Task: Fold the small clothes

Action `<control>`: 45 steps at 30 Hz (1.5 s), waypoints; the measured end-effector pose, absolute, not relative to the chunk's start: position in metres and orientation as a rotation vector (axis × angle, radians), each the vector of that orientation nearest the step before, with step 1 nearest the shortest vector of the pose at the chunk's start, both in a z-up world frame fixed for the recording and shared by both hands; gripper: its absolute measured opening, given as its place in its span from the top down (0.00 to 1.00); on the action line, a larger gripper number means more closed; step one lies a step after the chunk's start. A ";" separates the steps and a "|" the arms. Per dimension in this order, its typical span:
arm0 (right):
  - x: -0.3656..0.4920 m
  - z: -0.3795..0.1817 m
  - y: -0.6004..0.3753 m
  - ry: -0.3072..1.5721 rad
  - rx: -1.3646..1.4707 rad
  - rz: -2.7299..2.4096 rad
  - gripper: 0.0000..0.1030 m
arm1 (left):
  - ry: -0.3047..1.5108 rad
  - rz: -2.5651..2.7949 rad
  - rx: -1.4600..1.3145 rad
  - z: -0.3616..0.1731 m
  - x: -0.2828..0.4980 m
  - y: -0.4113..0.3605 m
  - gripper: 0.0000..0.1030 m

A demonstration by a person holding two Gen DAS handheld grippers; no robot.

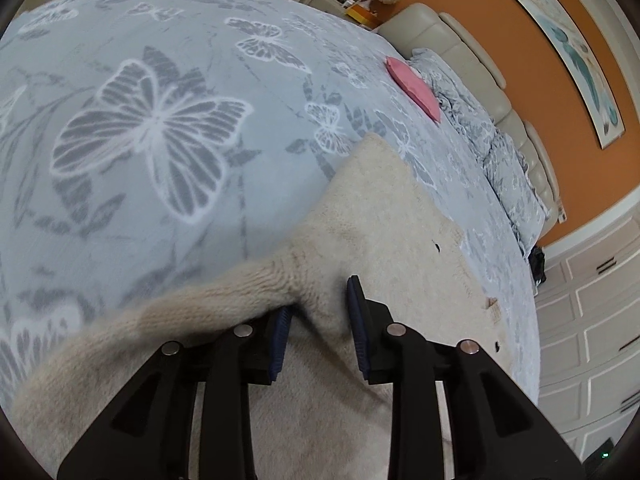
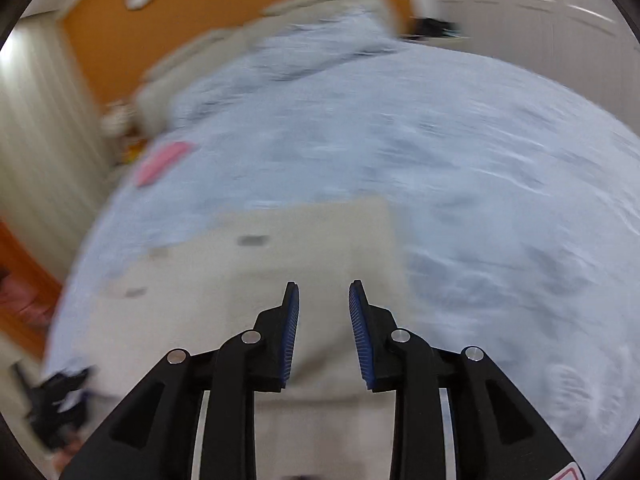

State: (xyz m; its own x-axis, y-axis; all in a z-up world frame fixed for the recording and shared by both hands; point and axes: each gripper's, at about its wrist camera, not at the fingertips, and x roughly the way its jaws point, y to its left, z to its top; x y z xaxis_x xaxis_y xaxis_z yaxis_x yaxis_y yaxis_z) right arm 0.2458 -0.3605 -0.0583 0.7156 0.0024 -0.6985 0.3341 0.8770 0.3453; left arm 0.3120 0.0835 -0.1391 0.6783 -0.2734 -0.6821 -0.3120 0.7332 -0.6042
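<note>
- Left tongs [image 1: 320,312]: jaws stand apart, with a raised fold of the cream knit sweater [image 1: 384,240] bunched between the blue pads [image 1: 357,320]; no closed grip is evident.
- Sweater position: flat on the bed [image 1: 140,60], on the blue butterfly-print cover; one ribbed sleeve [image 1: 132,320] trails to the left of the left tongs.
- Pink folded item [image 1: 414,88]: lies well apart, near the headboard [image 1: 472,52].
- Right tongs [image 2: 323,320]: jaws stand apart, holding nothing, above the cream sweater [image 2: 312,236]. Right wrist view is motion-blurred.
</note>
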 end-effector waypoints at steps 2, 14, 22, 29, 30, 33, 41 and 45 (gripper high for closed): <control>0.279 -0.053 -0.317 0.805 0.441 0.001 0.75 | 0.845 0.031 -0.797 -0.138 0.311 0.087 0.73; 0.437 -0.126 -0.116 1.102 0.242 0.389 0.94 | 0.876 0.030 -0.720 -0.138 0.313 0.083 0.72; 0.356 -0.127 -0.306 0.985 0.486 0.028 1.00 | 0.894 0.038 -0.661 -0.136 0.314 0.077 0.71; 0.283 -0.106 -0.399 0.894 0.570 -0.270 0.87 | 0.906 0.072 -0.592 -0.133 0.317 0.067 0.70; 0.281 -0.103 -0.390 0.902 0.549 -0.228 0.87 | 0.907 0.076 -0.578 -0.133 0.318 0.065 0.69; 0.282 -0.111 -0.359 0.950 0.458 -0.166 0.88 | 0.913 0.089 -0.522 -0.131 0.319 0.059 0.68; 0.218 -0.106 -0.390 0.842 0.654 -0.352 0.95 | 0.920 0.086 -0.496 -0.132 0.320 0.061 0.67; 0.211 -0.099 -0.374 0.855 0.644 -0.301 0.89 | 0.919 0.096 -0.455 -0.130 0.319 0.053 0.64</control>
